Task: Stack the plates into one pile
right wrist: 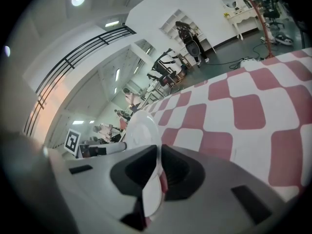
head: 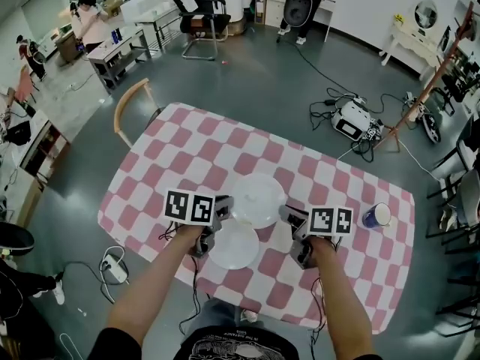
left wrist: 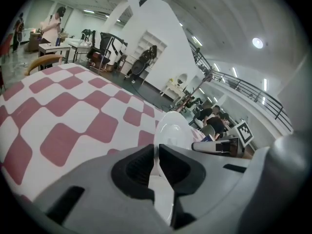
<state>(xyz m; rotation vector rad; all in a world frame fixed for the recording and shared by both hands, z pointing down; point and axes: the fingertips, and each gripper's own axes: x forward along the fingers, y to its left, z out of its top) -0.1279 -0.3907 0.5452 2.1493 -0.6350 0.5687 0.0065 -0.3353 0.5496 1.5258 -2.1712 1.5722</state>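
- Chair (head: pixel 121 102) with a bent, pale wooden backrest stands just off the far left corner of the bench (head: pixel 187 150). The bench is covered by a smooth cloth of pink and white checks.
- My left tongs (left wrist: pixel 157 162) are clenched on the left rim of the upper plate (head: pixel 257 199). In the left gripper view the dark, scooped pads pinch the thin white edge between them, and the plate runs away from them edge-on.
- The upper plate is round, white and glossy, with a shallow well and a broad flat rim. It sits over the middle of the bench between the two tongs. I cannot tell from here whether it clears the cloth.
- The lower plate (head: pixel 234 246) is the same plain white round. It lies flat on the cloth just nearer to me, between my forearms. In the head view its far edge meets the near edge of the upper plate.
- My right tongs (right wrist: pixel 160 165) are clenched on the opposite rim of the upper plate, with the white edge wedged between the black pads.
- A cup (head: pixel 376 215) with a blue wall and a white inside stands well apart, near the bench's right edge.
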